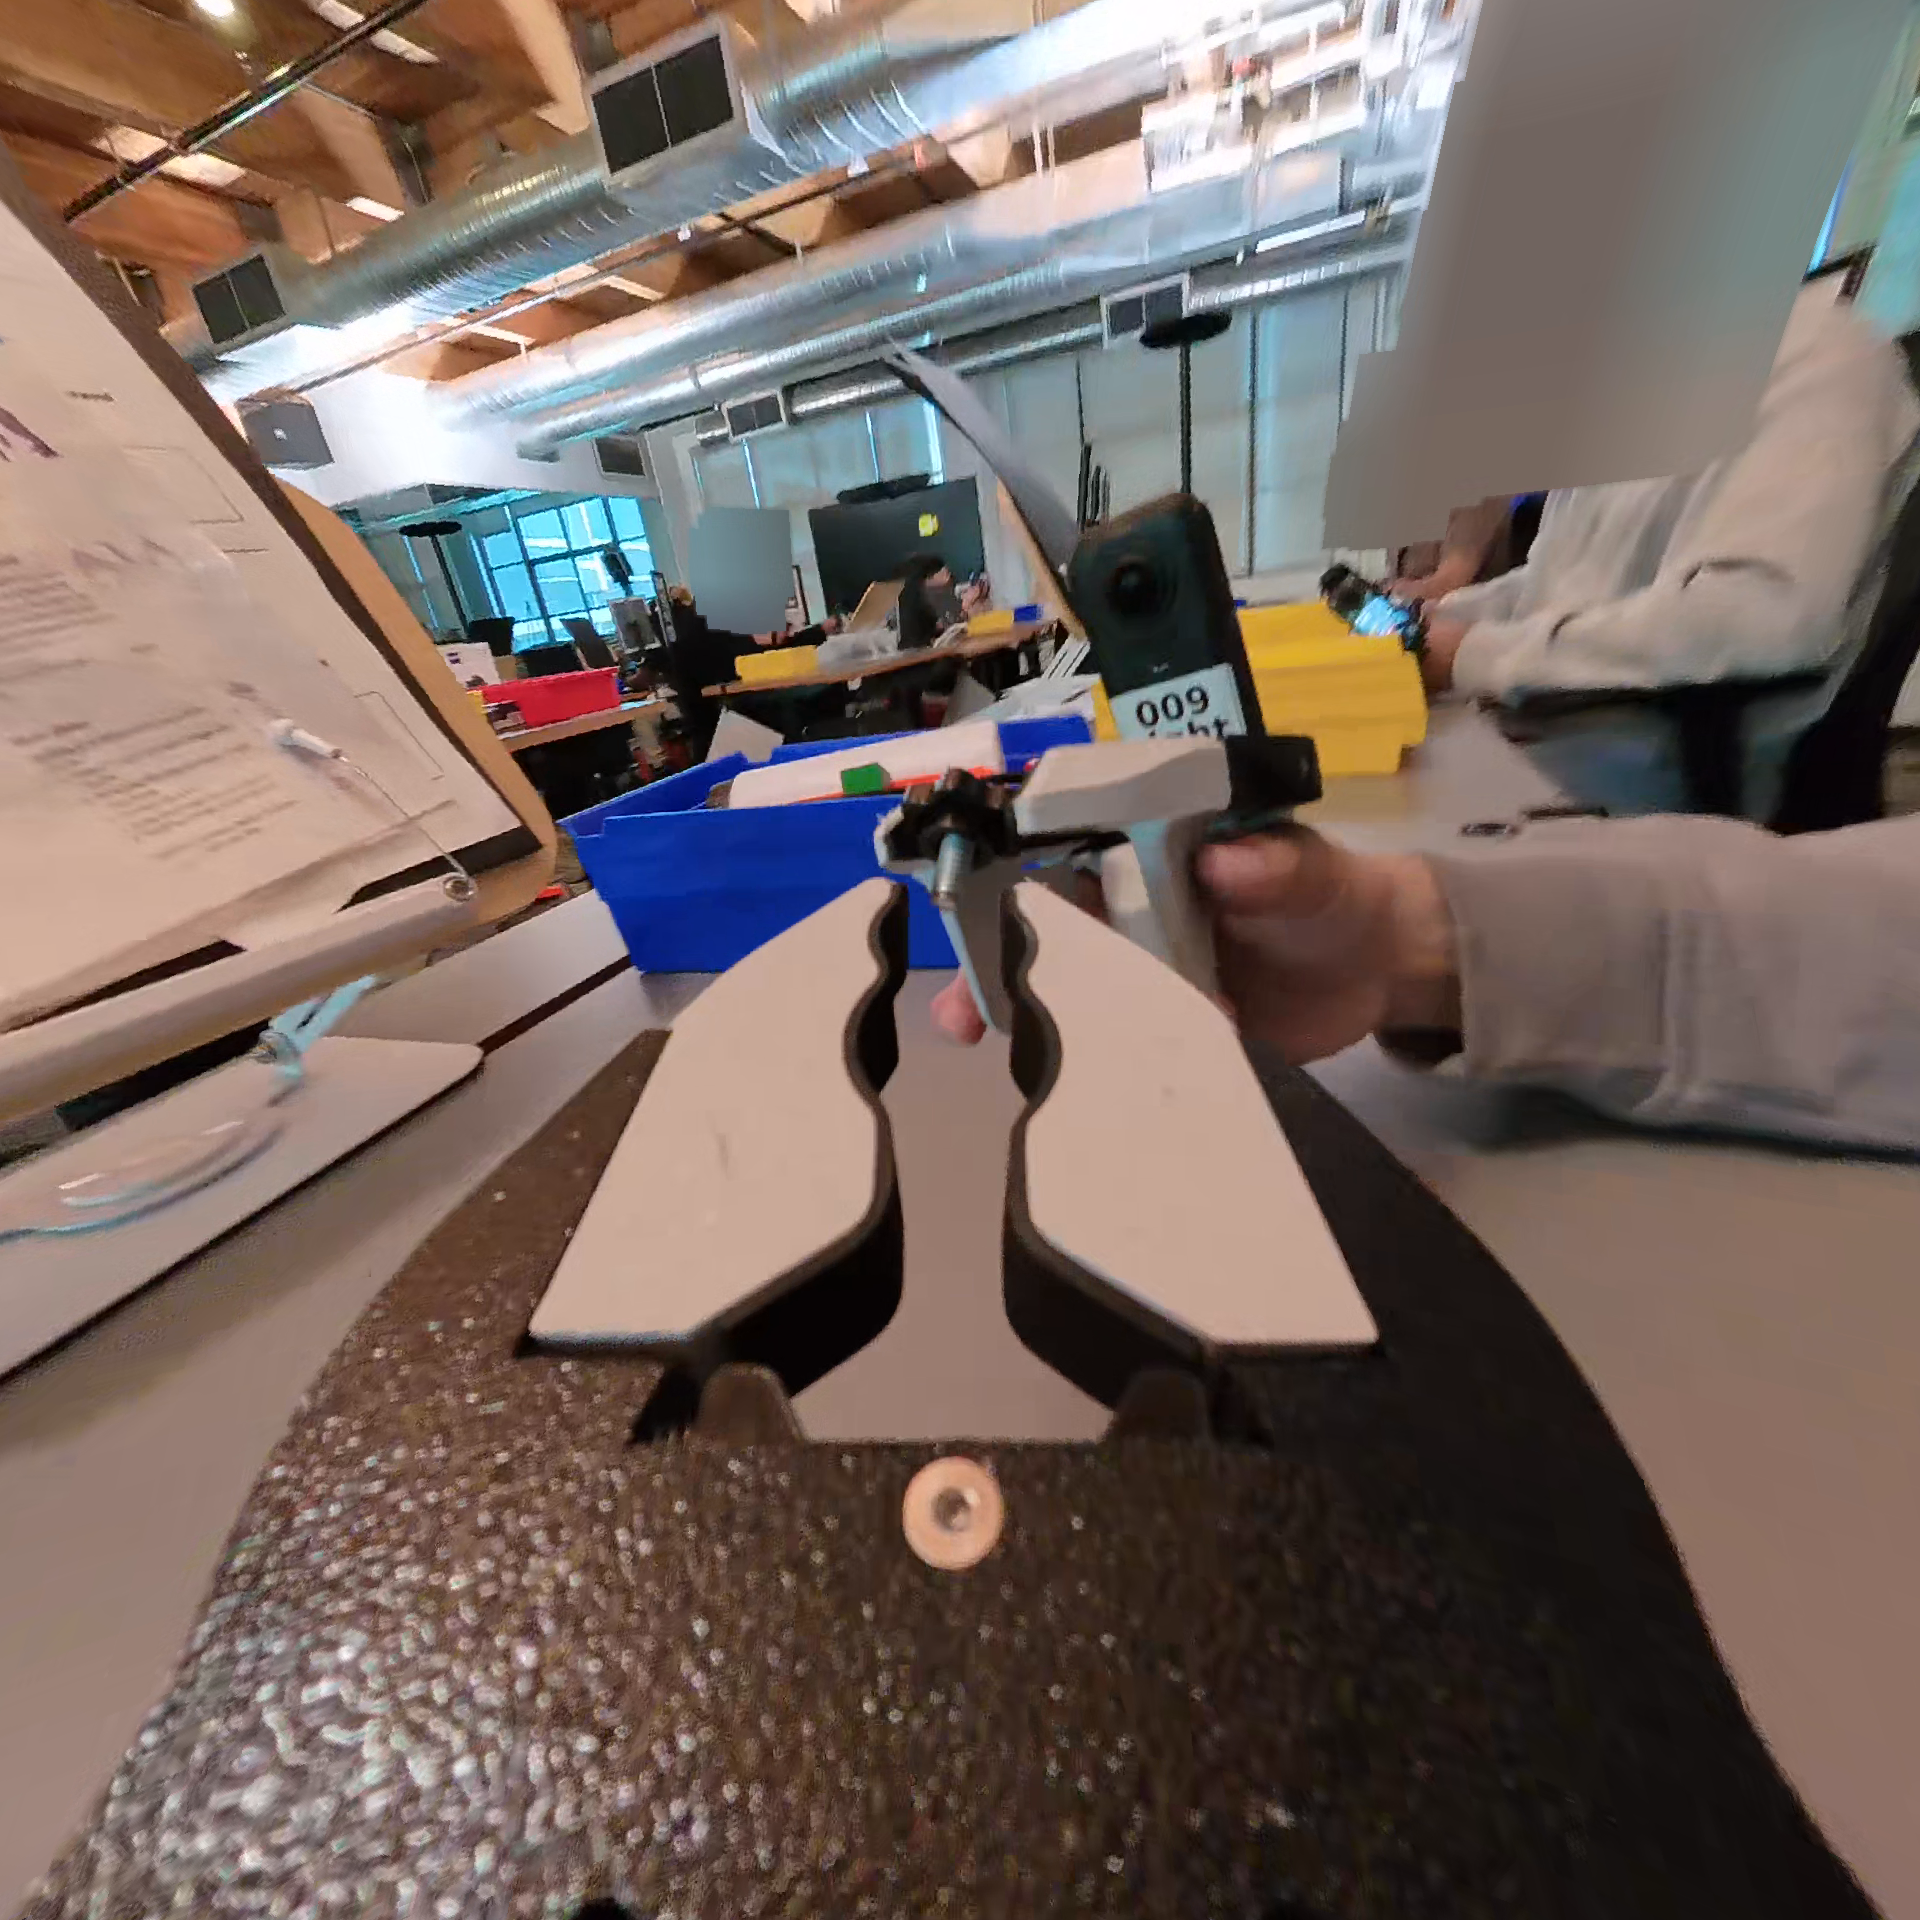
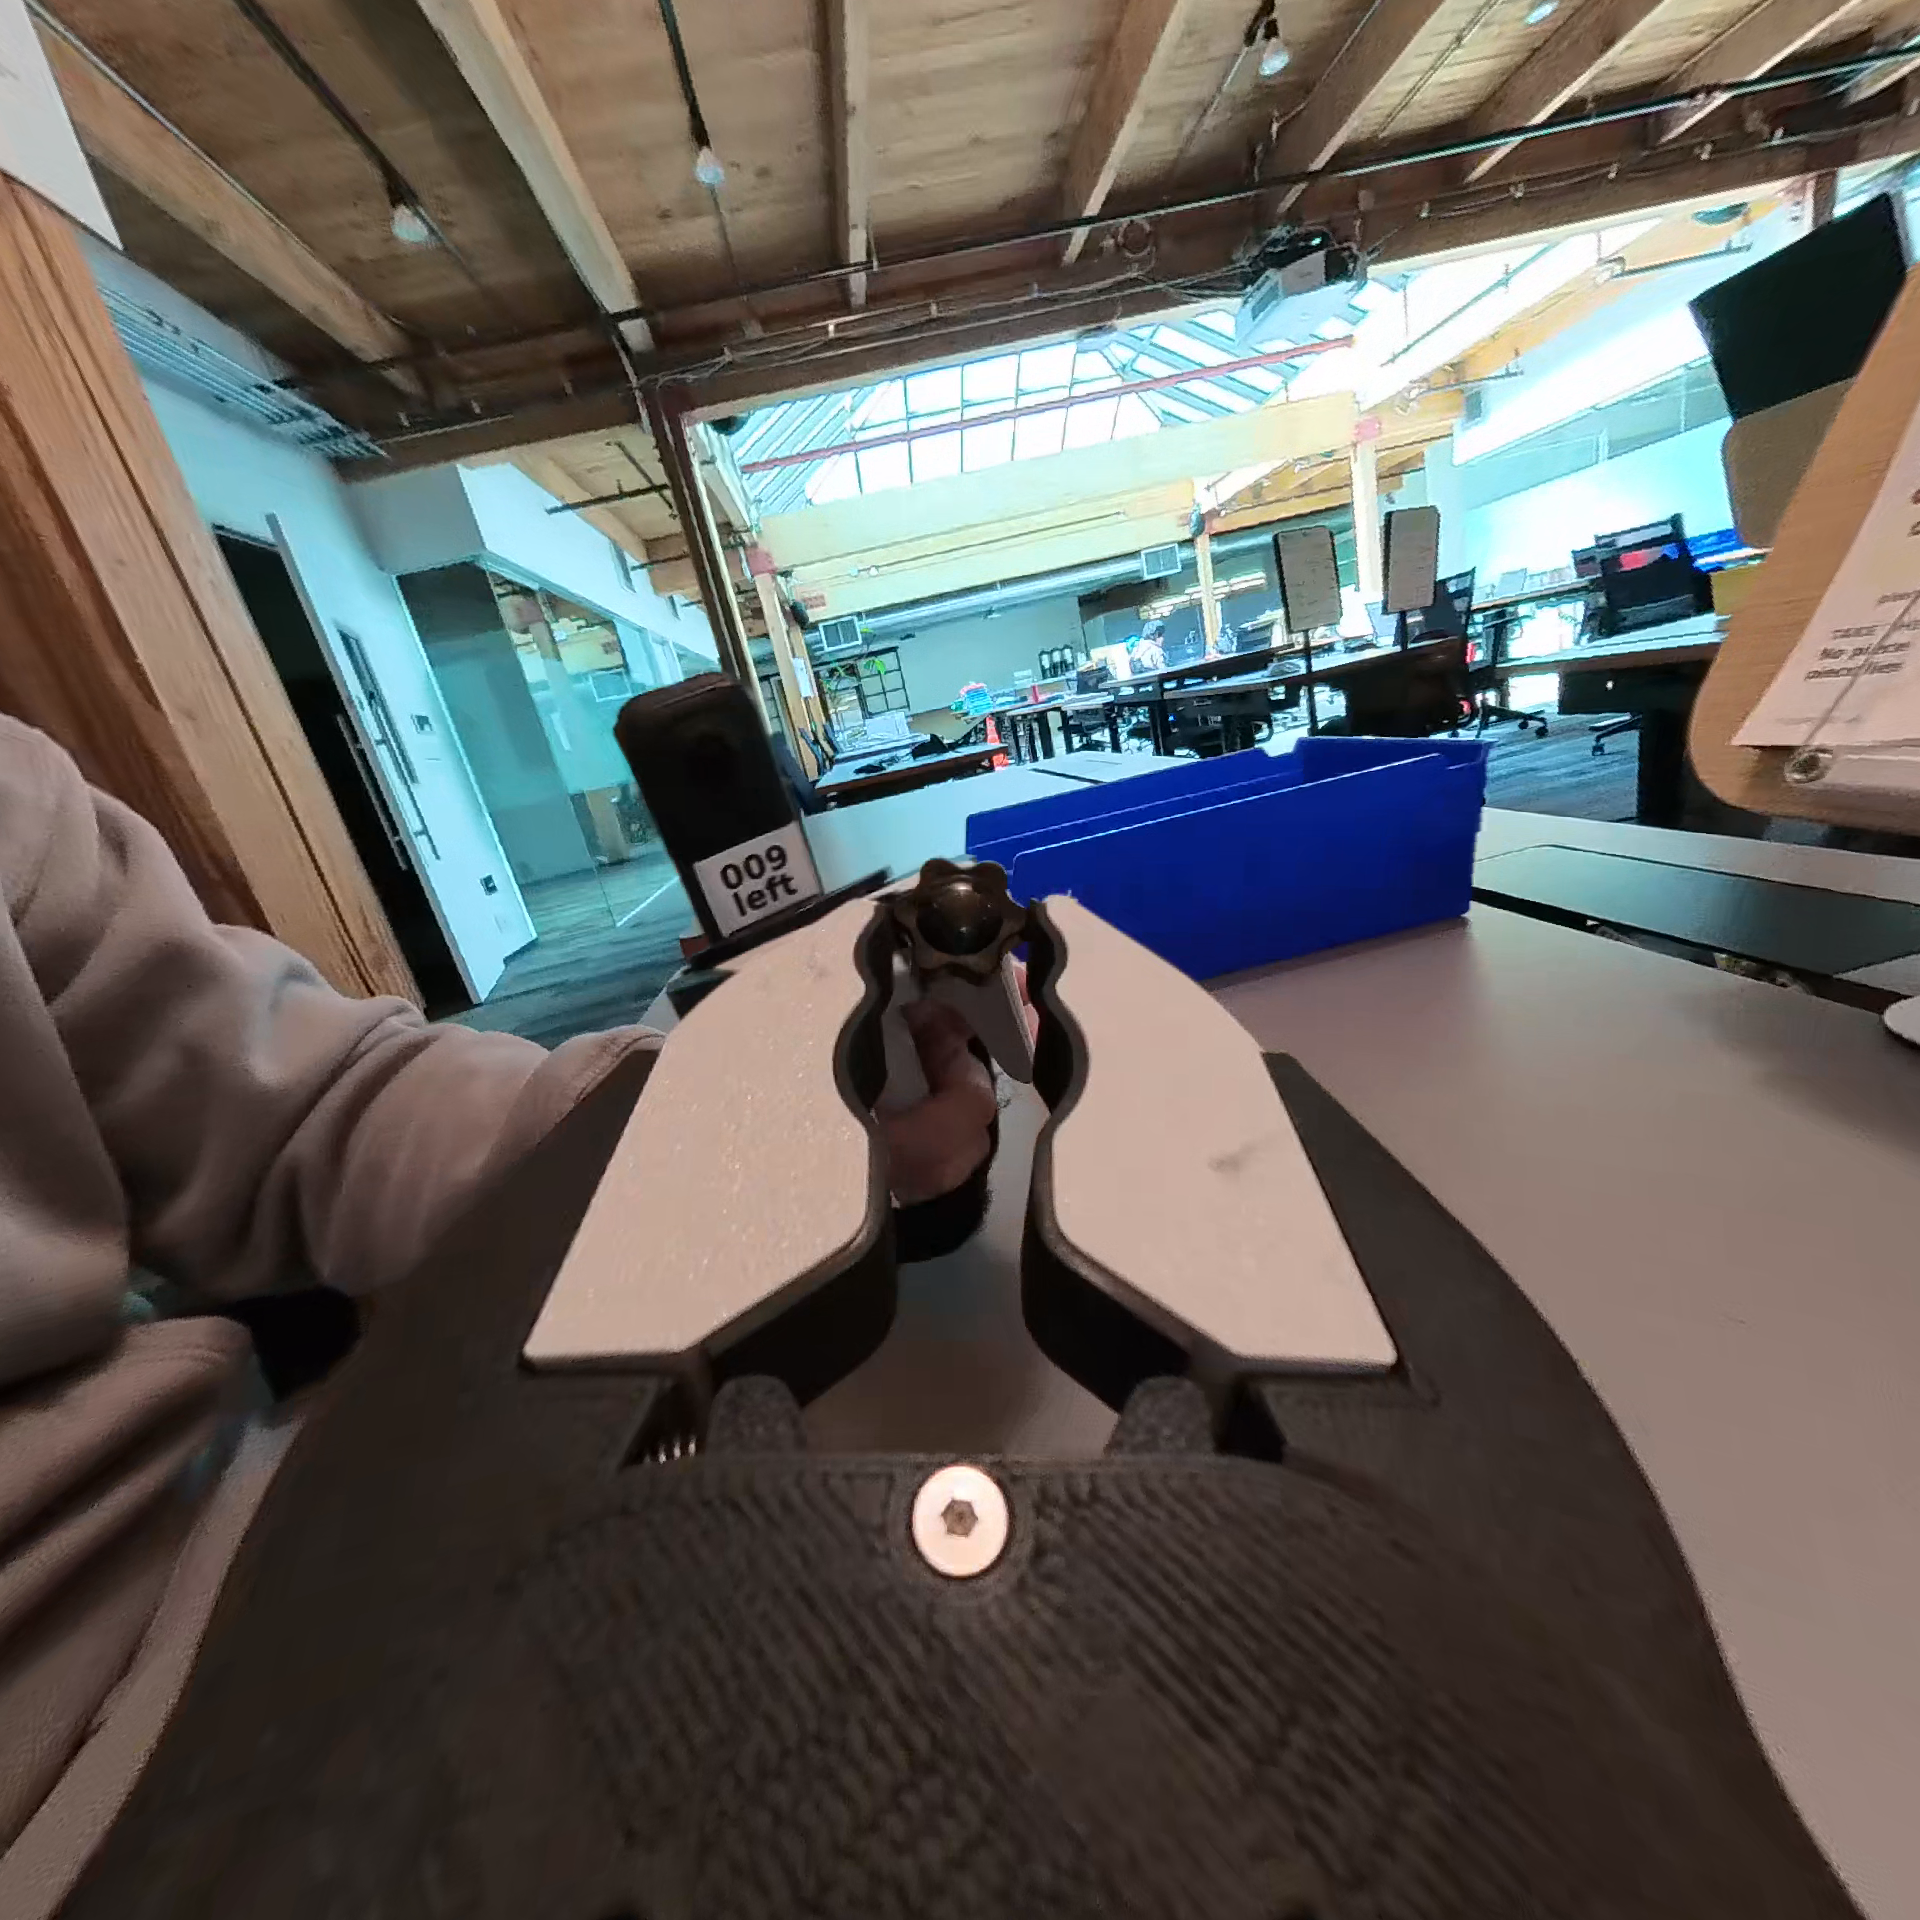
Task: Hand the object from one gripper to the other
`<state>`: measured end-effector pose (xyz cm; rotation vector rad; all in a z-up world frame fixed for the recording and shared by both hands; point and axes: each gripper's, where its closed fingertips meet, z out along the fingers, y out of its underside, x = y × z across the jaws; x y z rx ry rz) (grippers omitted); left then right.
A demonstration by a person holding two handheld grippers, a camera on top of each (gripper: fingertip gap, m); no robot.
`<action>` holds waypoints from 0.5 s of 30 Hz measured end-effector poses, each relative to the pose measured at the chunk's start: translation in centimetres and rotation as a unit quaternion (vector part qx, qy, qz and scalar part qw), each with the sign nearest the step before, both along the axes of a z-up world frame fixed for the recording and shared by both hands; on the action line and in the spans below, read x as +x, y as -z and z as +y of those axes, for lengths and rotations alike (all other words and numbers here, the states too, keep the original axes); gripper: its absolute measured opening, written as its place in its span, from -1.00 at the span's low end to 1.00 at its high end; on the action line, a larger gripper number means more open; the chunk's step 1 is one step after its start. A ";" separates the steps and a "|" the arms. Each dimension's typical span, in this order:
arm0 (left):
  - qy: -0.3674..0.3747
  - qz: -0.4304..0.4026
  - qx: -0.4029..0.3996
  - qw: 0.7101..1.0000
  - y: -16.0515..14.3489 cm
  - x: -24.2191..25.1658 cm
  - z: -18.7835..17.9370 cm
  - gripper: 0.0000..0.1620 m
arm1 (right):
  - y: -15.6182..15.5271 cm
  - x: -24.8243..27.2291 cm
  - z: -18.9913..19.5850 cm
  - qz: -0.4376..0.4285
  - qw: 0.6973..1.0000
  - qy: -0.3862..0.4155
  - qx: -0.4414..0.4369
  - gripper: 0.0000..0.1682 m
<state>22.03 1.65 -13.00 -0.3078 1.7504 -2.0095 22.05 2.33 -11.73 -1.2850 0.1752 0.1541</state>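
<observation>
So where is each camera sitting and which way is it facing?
Left wrist view: on the left tool, facing the right tool, its hand, and the black star-shaped knob with threaded bolt.
Right wrist view: on the right tool, facing the left hand.
Both show the knob and blue plastic bin.

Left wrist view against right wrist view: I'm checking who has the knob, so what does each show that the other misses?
Only the left wrist view shows the left gripper open and empty, the knob side-on with its threaded stud, the hand on the right gripper, and yellow bins. Only the right wrist view shows the knob's lobed head end-on, clamped between that view's own fingertips. Both show the knob, the blue bin and the grey table.
</observation>
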 end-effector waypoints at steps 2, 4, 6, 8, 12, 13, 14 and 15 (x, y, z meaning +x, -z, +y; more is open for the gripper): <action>0.011 0.010 -0.008 1.000 0.0 -0.1 -0.1 -0.89 | 0.3 -0.5 0.4 -0.011 1.000 -0.008 -0.010 -0.71; 0.018 0.017 -0.009 1.000 0.0 -0.2 -0.2 -0.93 | 0.2 -0.5 0.4 -0.013 1.000 -0.005 -0.008 -0.71; 0.029 0.032 -0.013 0.999 0.0 -0.2 -0.3 -0.93 | 0.2 -0.4 0.3 -0.006 1.000 -0.009 -0.007 -0.71; 0.024 0.029 -0.006 0.999 0.0 -0.1 -0.2 -0.93 | 0.3 -0.3 0.3 -0.001 1.000 -0.006 -0.014 -0.71; -0.106 -0.082 0.101 0.986 0.7 1.6 1.1 -0.93 | 1.9 1.2 0.5 0.039 0.996 0.036 -0.069 -0.47; -0.148 -0.126 0.148 0.970 0.8 2.1 1.5 -0.93 | 2.3 1.2 0.6 0.054 0.995 0.029 -0.081 -0.40; -0.179 -0.176 0.195 0.948 0.9 2.3 1.7 -0.93 | 2.6 1.2 0.8 0.068 0.993 0.025 -0.088 -0.36; -0.201 -0.229 0.235 0.923 1.0 2.3 1.7 -0.94 | 2.6 1.2 0.8 0.082 0.993 0.021 -0.086 -0.34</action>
